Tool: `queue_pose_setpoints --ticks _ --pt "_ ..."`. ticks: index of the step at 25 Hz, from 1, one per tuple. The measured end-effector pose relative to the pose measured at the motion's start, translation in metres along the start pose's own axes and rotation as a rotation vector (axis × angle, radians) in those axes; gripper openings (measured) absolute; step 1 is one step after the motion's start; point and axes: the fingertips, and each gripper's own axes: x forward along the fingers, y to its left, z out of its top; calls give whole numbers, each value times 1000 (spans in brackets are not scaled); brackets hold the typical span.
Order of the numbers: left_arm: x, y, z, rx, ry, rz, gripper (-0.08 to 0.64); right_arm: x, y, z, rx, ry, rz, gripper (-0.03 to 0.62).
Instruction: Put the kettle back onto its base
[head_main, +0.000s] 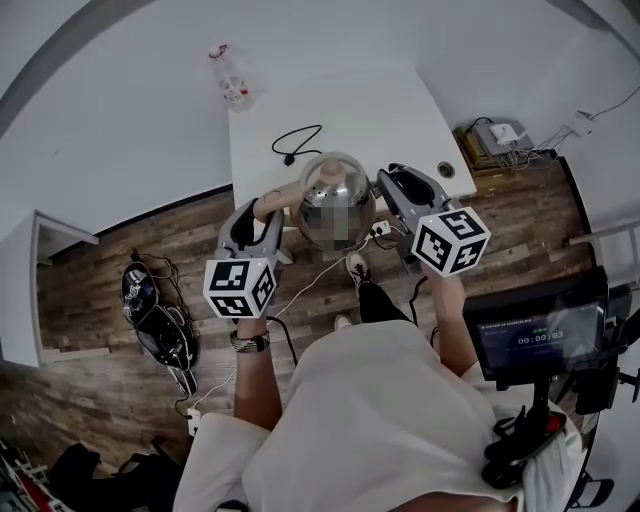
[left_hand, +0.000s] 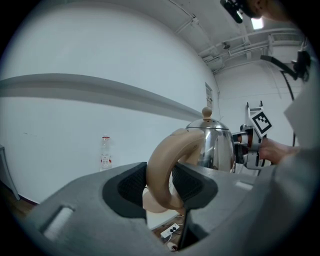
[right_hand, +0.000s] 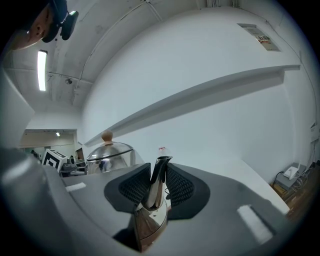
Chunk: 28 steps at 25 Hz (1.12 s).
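A shiny steel kettle (head_main: 335, 195) with a wooden lid knob hangs in the air over the front edge of the white table (head_main: 390, 110), carried between both grippers. My left gripper (head_main: 268, 210) is shut on the kettle's curved beige handle (left_hand: 162, 170), which fills the space between its pads (left_hand: 132, 187). My right gripper (head_main: 392, 182) is shut on the steel spout (right_hand: 156, 180). The kettle body (left_hand: 215, 145) shows beyond the handle, and its domed lid (right_hand: 109, 151) shows left of the spout. I cannot see a base in any view.
A black cable with a plug (head_main: 295, 140) lies on the table behind the kettle. A plastic bottle (head_main: 229, 80) stands at the far left corner. A small round object (head_main: 445, 170) sits at the table's right edge. Bags (head_main: 155, 320), a power strip (head_main: 380, 228) and a screen (head_main: 540, 335) surround me.
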Motion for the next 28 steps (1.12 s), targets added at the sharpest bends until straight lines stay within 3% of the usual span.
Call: queue_pose_setpoints --ticks 4,28 --pt "24 22 4 -13 11 25 167 37 -13 6 9 10 28 98" --pt "70 43 -32 -26 22 159 167 109 -58 -23 12 71 159 95"
